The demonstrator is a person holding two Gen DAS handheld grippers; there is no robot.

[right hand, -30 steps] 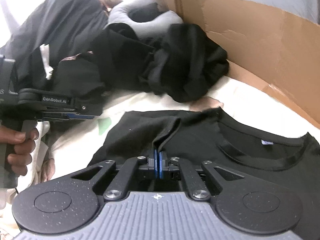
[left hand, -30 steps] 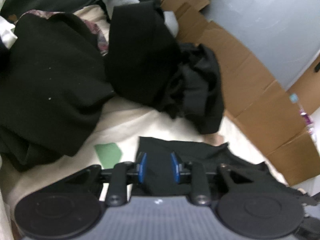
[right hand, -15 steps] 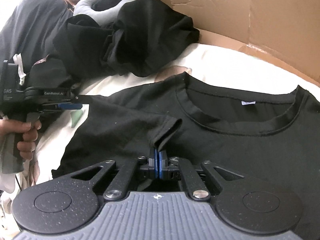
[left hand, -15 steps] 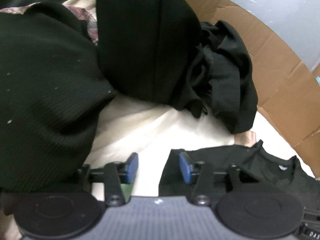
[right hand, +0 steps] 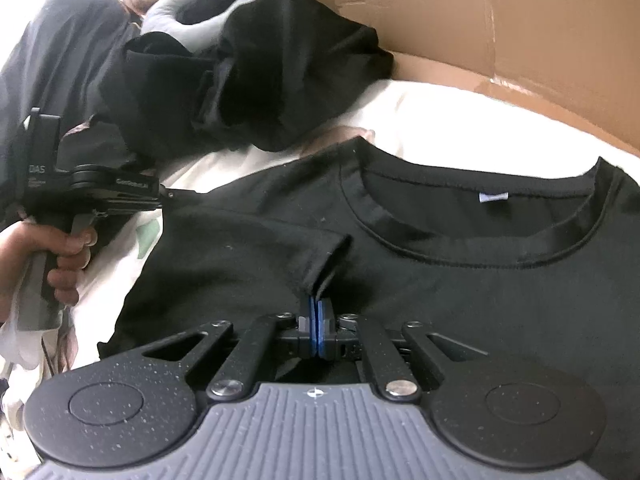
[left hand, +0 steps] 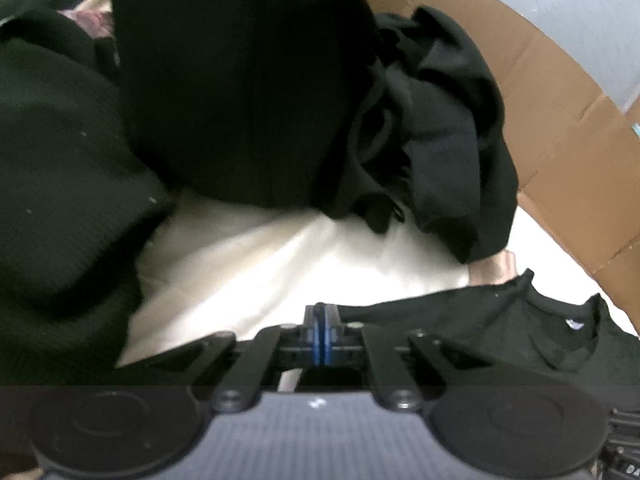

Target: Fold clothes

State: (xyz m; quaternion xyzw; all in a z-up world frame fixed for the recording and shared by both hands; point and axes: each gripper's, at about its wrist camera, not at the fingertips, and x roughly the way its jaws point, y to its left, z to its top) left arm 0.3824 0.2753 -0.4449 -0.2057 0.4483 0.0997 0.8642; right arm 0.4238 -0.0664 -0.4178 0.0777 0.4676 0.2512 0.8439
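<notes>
Soft black T-shirt (right hand: pixel 440 280) (ribbed round collar), right gripper (right hand: pixel 316 320) pinching its sleeve fold, left gripper (left hand: pixel 321 322) clamped on its edge

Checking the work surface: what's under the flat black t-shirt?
The black t-shirt lies on a cream sheet, visible around its collar and left edge. Whatever sits beneath the shirt's middle is covered.

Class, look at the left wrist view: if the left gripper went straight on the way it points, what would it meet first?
Probably the cream sheet just beyond the left gripper, then the black clothes pile; depth is unclear.
</notes>
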